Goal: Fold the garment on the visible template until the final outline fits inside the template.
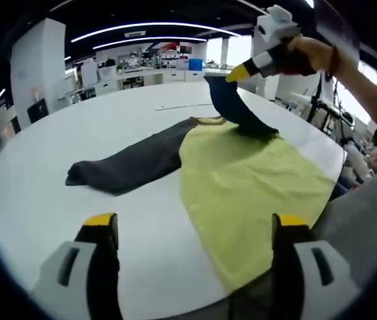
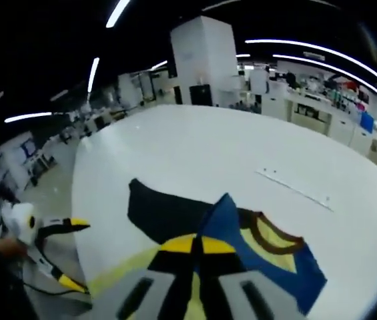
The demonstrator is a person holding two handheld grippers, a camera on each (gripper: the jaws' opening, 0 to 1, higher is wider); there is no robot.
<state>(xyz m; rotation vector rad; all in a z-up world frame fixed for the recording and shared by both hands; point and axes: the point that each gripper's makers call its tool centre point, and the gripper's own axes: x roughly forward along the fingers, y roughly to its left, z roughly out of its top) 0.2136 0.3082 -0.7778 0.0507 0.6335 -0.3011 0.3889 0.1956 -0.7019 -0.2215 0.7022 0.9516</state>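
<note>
Fold was barely started. The garment [image 1: 175, 157] lay on the white surface [image 1: 55, 193], its yellow body spread flat toward 4 o'clock in the left gripper view, w/ a dark sleeve stretched out toward 9 o'clock and not yet folded in. I couldn't make out a template outline in either view, so whether the shape fit was impossible to judge; the spread looked too wide to be finished.

The right hand-held gripper [image 1: 241, 72] was clenched on the blue part of the garment at about 1 o'clock in the left gripper view, holding that flap up off the surface, apparently ready to carry it over the yellow panel. In the right gripper view its own jaws [image 2: 197, 245] stood pressed together at 6 o'clock w/ blue cloth pinched between them; the brown-trimmed collar [image 2: 278, 241] lay just beside, toward 4 o'clock.

The left hand-held gripper [image 1: 195, 227] was released, jaws wide apart, nothing between them, hovering over the near edge of the surface. It also appeared at 8 o'clock in the right gripper view.

Left to do, by my read: lay the lifted flap down, bring in the dark sleeve, then fold the body smaller.
</note>
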